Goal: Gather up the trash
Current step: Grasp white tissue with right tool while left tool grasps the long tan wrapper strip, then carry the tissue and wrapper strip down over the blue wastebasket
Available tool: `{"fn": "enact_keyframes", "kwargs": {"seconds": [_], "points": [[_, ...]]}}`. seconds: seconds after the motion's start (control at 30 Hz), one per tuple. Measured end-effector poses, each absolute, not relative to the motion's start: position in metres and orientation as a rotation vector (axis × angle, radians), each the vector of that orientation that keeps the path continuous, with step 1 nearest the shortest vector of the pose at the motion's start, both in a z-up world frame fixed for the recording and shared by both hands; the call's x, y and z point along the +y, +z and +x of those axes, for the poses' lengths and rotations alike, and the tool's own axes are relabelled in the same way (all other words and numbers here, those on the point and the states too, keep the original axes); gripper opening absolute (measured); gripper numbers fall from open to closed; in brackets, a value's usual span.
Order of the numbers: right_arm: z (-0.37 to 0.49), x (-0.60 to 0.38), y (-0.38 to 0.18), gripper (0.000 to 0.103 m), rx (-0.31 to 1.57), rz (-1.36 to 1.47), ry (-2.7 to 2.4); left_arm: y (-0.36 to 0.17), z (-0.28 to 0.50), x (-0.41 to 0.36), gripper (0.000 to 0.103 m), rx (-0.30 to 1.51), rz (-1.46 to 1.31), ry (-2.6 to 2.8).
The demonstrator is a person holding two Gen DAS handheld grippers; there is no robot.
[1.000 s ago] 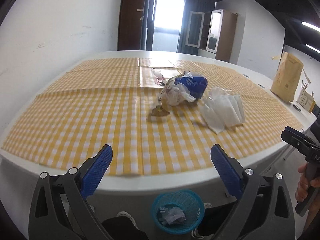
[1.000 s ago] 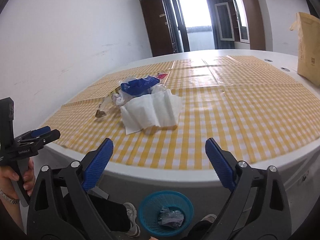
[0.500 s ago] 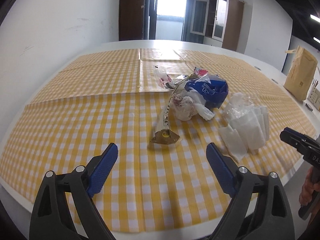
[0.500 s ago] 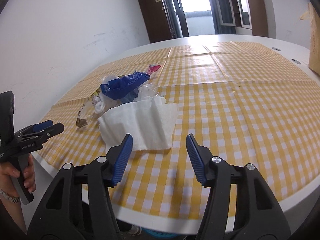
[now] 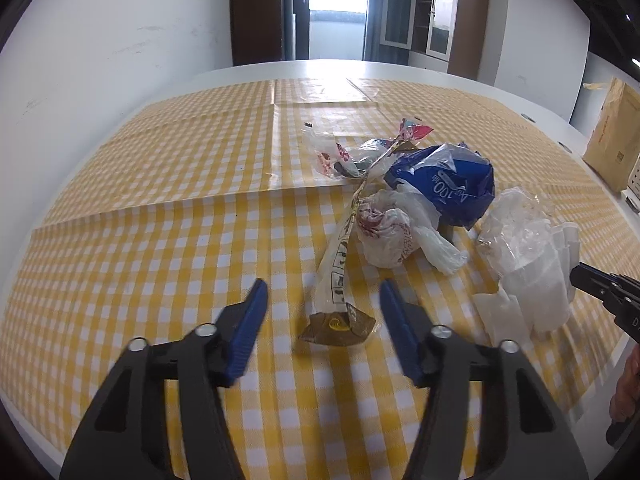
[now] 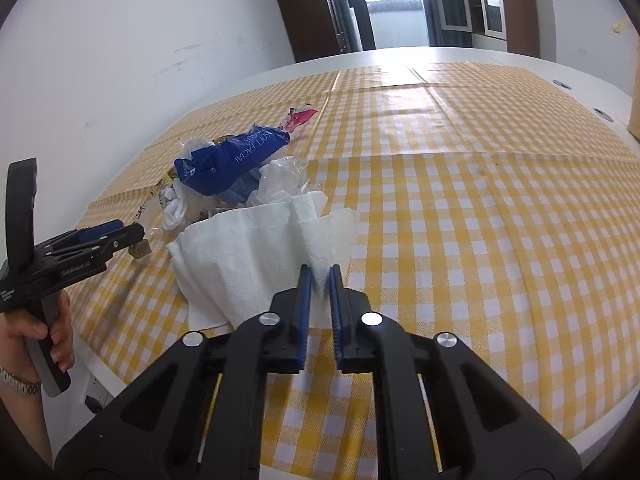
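Note:
A heap of trash lies on the yellow checked tablecloth [image 5: 160, 240]. My left gripper [image 5: 322, 300] is open, its jaws either side of the brown end of a long clear wrapper [image 5: 338, 280]. Behind it lie a crumpled white bag [image 5: 386, 236], a blue tissue pack [image 5: 448, 188] and white paper tissues [image 5: 532, 280]. My right gripper [image 6: 318, 278] has nearly closed on the near edge of the white tissues [image 6: 256, 256], the blue pack [image 6: 236, 156] behind them. Each gripper shows in the other's view, the right [image 5: 600, 288] and the left [image 6: 100, 240].
A brown paper bag [image 5: 612, 140] stands at the table's far right. More clear and red wrappers [image 5: 344, 152] lie behind the heap. The white table rim [image 6: 600, 432] runs close below my right gripper. Cabinets and a bright doorway stand at the back.
Both grippers moved forward over the table toward the heap. The left narrowed around the wrapper end. The right closed from wide open onto the tissue edge. The floor basket left view.

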State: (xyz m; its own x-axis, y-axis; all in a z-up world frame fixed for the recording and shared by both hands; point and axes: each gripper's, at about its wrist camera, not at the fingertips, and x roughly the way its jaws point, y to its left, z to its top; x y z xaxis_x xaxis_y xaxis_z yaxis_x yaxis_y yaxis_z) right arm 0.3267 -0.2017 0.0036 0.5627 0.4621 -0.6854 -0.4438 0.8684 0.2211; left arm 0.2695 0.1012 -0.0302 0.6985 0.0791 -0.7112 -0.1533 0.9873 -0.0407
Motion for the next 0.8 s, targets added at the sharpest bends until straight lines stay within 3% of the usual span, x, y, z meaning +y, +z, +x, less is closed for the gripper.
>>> {"fn": "enact_keyframes", "kwargs": {"seconds": [0.03,0.1,0.8], "points": [[0.325,-0.201,0.004,0.003,0.809,0.023,0.542,-0.031,0.270,0.102,0.034,0.789,-0.108,0.125],[0.321,-0.200,0.006,0.002,0.790,0.023,0.557,-0.032,0.269,0.105,0.007,0.786,-0.143,0.119],[0.230,-0.229,0.054,0.001,0.602,0.037,0.622,-0.007,0.179,0.122,0.002,0.593,-0.336,0.137]]}}
